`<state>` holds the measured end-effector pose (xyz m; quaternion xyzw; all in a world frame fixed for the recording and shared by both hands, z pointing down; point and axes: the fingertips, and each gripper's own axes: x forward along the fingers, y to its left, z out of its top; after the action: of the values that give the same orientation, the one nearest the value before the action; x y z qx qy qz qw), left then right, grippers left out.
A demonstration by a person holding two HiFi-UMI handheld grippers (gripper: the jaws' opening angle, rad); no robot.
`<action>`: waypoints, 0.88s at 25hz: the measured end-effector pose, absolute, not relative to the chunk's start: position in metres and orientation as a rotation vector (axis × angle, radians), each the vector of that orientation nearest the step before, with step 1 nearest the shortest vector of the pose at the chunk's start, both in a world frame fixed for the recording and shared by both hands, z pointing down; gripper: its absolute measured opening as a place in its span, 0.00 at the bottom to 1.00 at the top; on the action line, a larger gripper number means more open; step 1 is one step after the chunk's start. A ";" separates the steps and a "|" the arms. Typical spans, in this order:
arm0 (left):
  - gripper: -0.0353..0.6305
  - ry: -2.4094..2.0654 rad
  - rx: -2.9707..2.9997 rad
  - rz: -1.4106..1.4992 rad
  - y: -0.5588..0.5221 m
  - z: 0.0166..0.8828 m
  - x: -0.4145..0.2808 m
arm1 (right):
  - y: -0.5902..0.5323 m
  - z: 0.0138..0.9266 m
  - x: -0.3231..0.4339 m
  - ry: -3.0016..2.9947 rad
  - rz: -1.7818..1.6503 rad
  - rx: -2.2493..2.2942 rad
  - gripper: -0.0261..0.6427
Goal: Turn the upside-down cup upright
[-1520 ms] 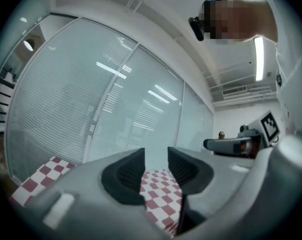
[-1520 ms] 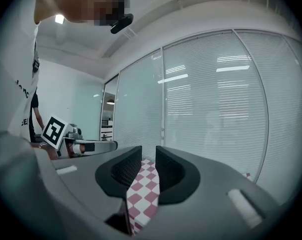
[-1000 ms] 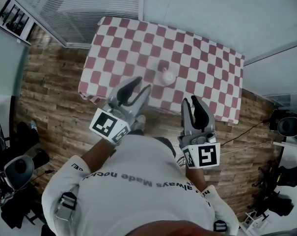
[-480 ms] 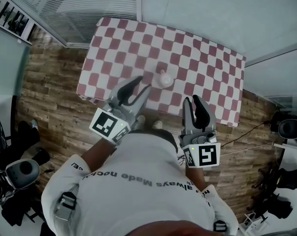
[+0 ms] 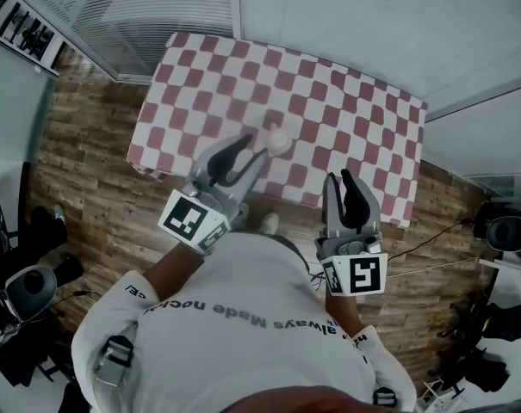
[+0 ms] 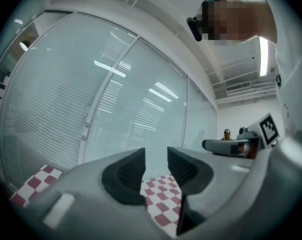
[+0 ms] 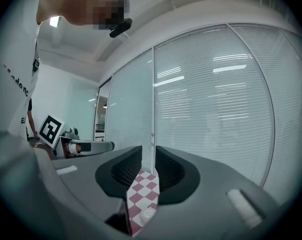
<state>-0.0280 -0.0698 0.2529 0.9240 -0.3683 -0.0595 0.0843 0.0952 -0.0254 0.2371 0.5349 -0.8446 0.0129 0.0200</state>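
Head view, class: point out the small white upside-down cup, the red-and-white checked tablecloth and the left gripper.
small white upside-down cup (image 5: 278,142), head view, on its upward-facing top.
red-and-white checked tablecloth (image 5: 346,114), head view, on a bare patch.
left gripper (image 5: 254,145), head view, midway between its fingertips.

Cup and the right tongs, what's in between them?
Only bare checkered tablecloth lies between the cup and the right tongs. The head view shows it.

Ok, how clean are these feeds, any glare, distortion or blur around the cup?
Head view: even light, fairly sharp, the cup small and pale on the checked tablecloth. Left gripper view: heavy fisheye, dark corners, bright streaks of glare on the glass wall. Right gripper view: same distortion, cup blurred low beyond the jaws.
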 end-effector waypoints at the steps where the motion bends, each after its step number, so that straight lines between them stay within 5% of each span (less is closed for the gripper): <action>1: 0.26 -1.101 2.754 -0.172 -0.071 0.255 -0.025 | -0.026 0.238 0.098 -2.621 0.045 1.658 0.17; 22: 0.26 -1.110 2.716 0.004 -0.112 0.340 -0.015 | -0.064 0.344 0.104 -2.559 0.142 1.521 0.25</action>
<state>-0.0147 -0.1122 0.3400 0.9206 -0.3764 0.0012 0.1036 0.1038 -0.0642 0.3440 0.5086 -0.8559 0.0475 0.0805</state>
